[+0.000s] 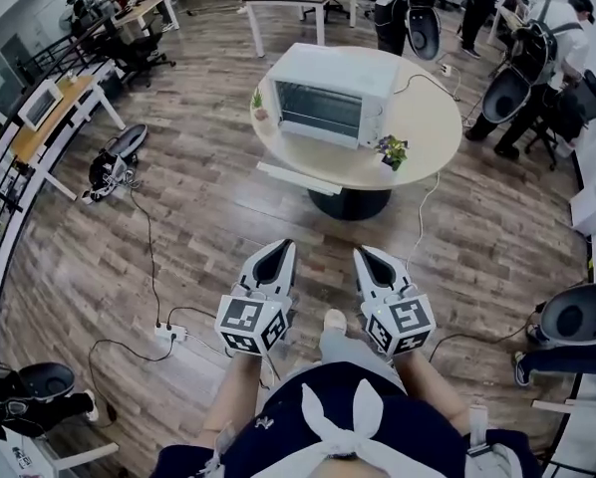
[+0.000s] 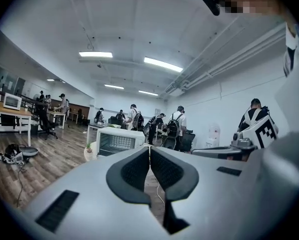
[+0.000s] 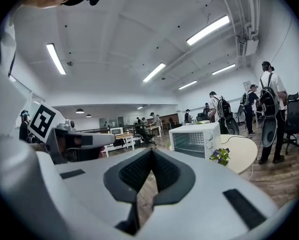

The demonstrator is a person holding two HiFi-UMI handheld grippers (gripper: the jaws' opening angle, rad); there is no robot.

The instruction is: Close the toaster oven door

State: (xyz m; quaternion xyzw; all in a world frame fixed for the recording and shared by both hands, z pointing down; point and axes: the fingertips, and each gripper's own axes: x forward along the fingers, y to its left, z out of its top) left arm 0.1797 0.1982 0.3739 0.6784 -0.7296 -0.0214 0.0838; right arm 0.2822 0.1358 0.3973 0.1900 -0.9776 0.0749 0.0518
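A white toaster oven [image 1: 333, 93] stands on a round beige table [image 1: 428, 118], its front facing me with the wire rack showing inside. A flat white panel [image 1: 298, 177] lies at the table's near edge; I cannot tell whether it is the oven's door. Both grippers hang low in front of the person's body, well short of the table. The left gripper [image 1: 281, 247] is shut and holds nothing, and so is the right gripper [image 1: 363, 254]. The left gripper [image 2: 149, 148] view has the oven [image 2: 117, 141] far ahead. From the right gripper [image 3: 150, 151] the oven [image 3: 195, 139] sits to the right.
A small potted flower [image 1: 391, 150] stands right of the oven, a tiny plant [image 1: 259, 103] to its left. A power strip [image 1: 168, 333] with cables lies on the wood floor at my left. Gear [image 1: 114, 162] lies further left. People stand beyond the table; a dark seat [image 1: 575, 317] is right.
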